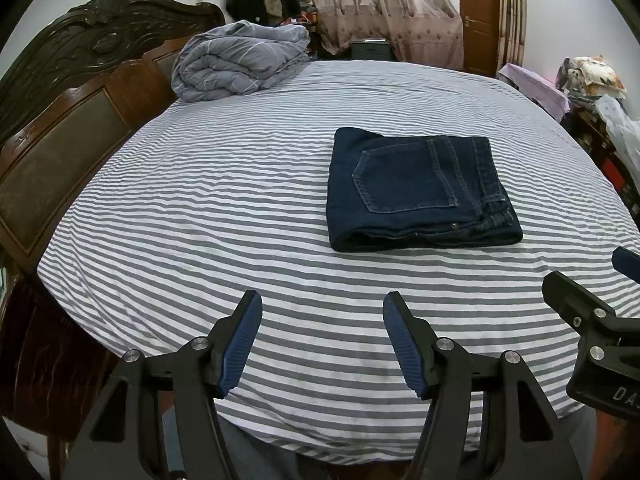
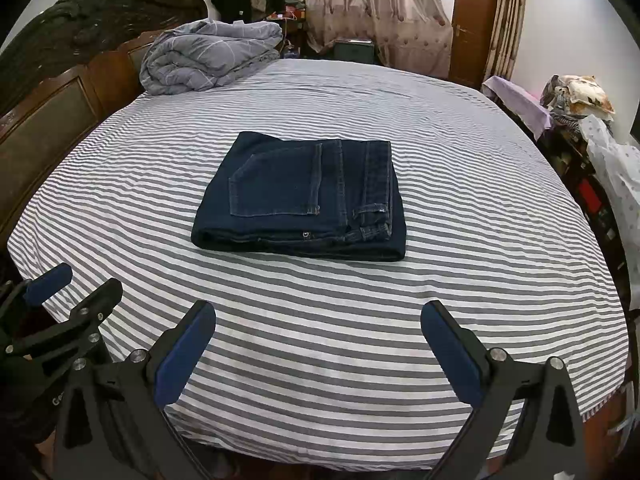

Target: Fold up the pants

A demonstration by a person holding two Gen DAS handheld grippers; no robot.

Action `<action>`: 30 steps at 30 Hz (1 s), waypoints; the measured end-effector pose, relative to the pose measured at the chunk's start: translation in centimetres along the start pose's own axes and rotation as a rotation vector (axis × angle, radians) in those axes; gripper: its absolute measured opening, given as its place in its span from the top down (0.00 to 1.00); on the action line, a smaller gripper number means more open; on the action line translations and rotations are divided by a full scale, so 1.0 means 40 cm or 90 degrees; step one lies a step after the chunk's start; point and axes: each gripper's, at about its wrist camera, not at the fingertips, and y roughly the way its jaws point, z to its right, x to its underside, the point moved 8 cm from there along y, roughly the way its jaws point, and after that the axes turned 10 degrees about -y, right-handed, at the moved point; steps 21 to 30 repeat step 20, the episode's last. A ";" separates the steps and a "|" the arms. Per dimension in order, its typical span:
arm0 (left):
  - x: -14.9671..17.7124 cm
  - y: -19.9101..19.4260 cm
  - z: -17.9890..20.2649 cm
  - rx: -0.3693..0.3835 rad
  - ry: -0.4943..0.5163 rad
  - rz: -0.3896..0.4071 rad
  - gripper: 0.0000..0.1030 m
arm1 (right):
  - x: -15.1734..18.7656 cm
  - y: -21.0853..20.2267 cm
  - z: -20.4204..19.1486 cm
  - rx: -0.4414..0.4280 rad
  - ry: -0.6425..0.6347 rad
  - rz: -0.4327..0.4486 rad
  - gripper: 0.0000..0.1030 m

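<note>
Dark blue jeans [image 1: 420,192] lie folded in a compact rectangle on the striped bed, back pocket up, waistband to the right. They also show in the right wrist view [image 2: 300,200]. My left gripper [image 1: 322,312] is open and empty, held above the bed's near edge, well short of the jeans. My right gripper [image 2: 318,320] is open and empty, also near the front edge, short of the jeans. The right gripper also shows at the right edge of the left wrist view [image 1: 596,292], and the left gripper at the left edge of the right wrist view [image 2: 68,292].
The grey-and-white striped sheet [image 1: 240,220] covers the bed. A rolled grey duvet [image 1: 240,60] lies at the far left by the carved wooden headboard [image 1: 60,112]. Piled clothes and furniture [image 2: 580,120] stand along the right side. Curtains and a door are behind.
</note>
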 end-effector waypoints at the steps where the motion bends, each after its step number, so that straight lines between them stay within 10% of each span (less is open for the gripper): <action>1: 0.000 0.000 0.000 0.000 0.000 0.001 0.38 | 0.000 0.000 0.001 0.000 0.000 0.000 0.01; 30: 0.001 0.017 -0.004 0.009 0.002 -0.008 0.38 | 0.009 0.004 0.002 -0.005 0.005 -0.006 0.02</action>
